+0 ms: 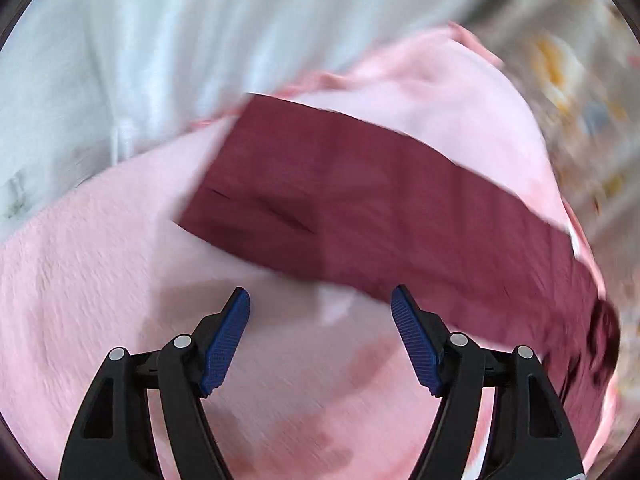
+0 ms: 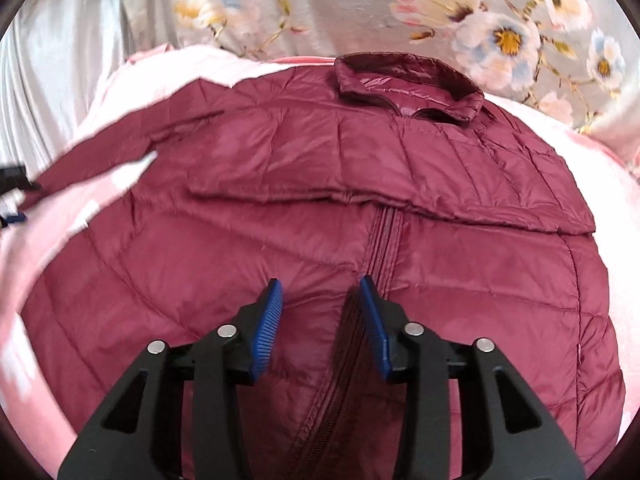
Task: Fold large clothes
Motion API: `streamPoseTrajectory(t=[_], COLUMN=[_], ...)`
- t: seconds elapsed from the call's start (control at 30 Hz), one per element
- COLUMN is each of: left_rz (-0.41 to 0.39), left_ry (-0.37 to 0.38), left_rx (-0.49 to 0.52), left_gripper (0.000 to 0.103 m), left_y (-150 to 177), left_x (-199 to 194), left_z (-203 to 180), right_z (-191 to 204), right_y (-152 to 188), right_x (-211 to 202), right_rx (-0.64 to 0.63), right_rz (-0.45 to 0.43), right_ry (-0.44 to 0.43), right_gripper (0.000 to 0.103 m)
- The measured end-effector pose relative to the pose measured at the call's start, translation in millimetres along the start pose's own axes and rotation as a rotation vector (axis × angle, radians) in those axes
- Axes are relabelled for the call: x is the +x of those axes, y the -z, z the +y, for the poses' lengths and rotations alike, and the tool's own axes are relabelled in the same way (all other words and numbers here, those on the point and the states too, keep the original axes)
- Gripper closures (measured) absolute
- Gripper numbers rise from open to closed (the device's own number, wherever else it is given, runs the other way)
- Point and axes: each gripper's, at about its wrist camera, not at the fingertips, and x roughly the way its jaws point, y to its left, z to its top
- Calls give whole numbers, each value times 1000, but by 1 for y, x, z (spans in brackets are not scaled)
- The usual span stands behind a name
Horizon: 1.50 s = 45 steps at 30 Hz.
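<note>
A maroon quilted jacket (image 2: 328, 208) lies front up on a pink blanket (image 2: 48, 280), collar at the far side, zipper running down the middle. One sleeve is folded across the chest; the other sleeve (image 1: 360, 200) stretches out to the left. My right gripper (image 2: 320, 292) is open and empty, hovering over the jacket's lower front beside the zipper. My left gripper (image 1: 320, 304) is open and empty over the pink blanket, just short of the outstretched sleeve. The left wrist view is motion-blurred. The left gripper's tip also shows at the right wrist view's left edge (image 2: 12, 192).
A grey floral sheet (image 2: 360, 8) covers the bed beyond the blanket. A pale white sheet or curtain (image 1: 140, 40) lies at the far left. The pink blanket (image 1: 80, 280) extends around the jacket on all sides.
</note>
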Motion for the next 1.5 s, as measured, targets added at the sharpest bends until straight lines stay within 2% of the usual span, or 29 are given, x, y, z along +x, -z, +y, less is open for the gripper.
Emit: streamPoseTrajectory(t=[0.1, 0.13, 0.17, 0.2, 0.23, 0.4, 0.5, 0.57, 0.7, 0.77, 0.87, 0.9, 1.0, 1.03, 1.1, 1.13, 1.2, 1.27, 1.37, 1.43, 1.5], left_rz=[-6, -21, -26, -24, -30, -161, -237, -268, -260, -221, -154, -108, 9, 38, 109, 130, 149, 139, 70, 38, 34], left_ry=[-7, -26, -30, -32, -43, 10, 102, 197, 343, 411, 462, 480, 508, 515, 531, 541, 578, 601, 573, 514, 447], left_rx=[-40, -33, -14, 21, 52, 280, 419, 516, 667, 747, 821, 845, 872, 866, 843, 832, 798, 762, 702, 645, 573], left_gripper=[37, 50, 81, 95, 101, 102, 102, 102, 102, 102, 102, 102, 97, 94, 75, 63, 54, 39, 35, 35, 35], left_y=[-15, -18, -19, -20, -19, -1, 25, 53, 112, 154, 206, 229, 270, 279, 296, 298, 294, 278, 241, 210, 178], left_x=[5, 4, 3, 3, 1, -46, -89, -121, -157, -167, -164, -158, -132, -124, -110, -107, -105, -112, -113, -100, -78], left_z=[10, 6, -1, -12, -24, -111, -177, -229, -308, -349, -391, -406, -432, -432, -432, -430, -421, -401, -368, -344, -321], right_z=[-1, -3, -6, -7, -8, -13, -28, -42, -78, -94, -123, -133, -155, -161, -171, -177, -182, -183, -184, -182, -183], right_y=[1, 1, 1, 2, 2, 3, 3, 3, 3, 5, 13, 16, 25, 27, 30, 31, 29, 23, 4, -10, -20], right_x=[1, 2, 2, 2, 2, -5, -12, -17, -34, -41, -50, -53, -57, -57, -58, -58, -59, -60, -62, -60, -54], right_rx=[8, 18, 30, 37, 45, 90, 169, 217, 291, 319, 377, 395, 425, 431, 443, 450, 457, 461, 452, 442, 444], right_rz=[5, 8, 11, 11, 8, -16, -22, -13, -34, -47, -56, -58, -57, -56, -57, -58, -65, -71, -97, -110, -117], right_ry=[-3, -14, -25, -30, -35, -26, -45, -43, -18, 1, 15, 22, 50, 54, 58, 60, 48, 32, -15, -35, -38], right_gripper=[59, 58, 58, 57, 57, 53, 53, 53, 53, 52, 51, 51, 51, 51, 49, 46, 44, 42, 37, 28, 25])
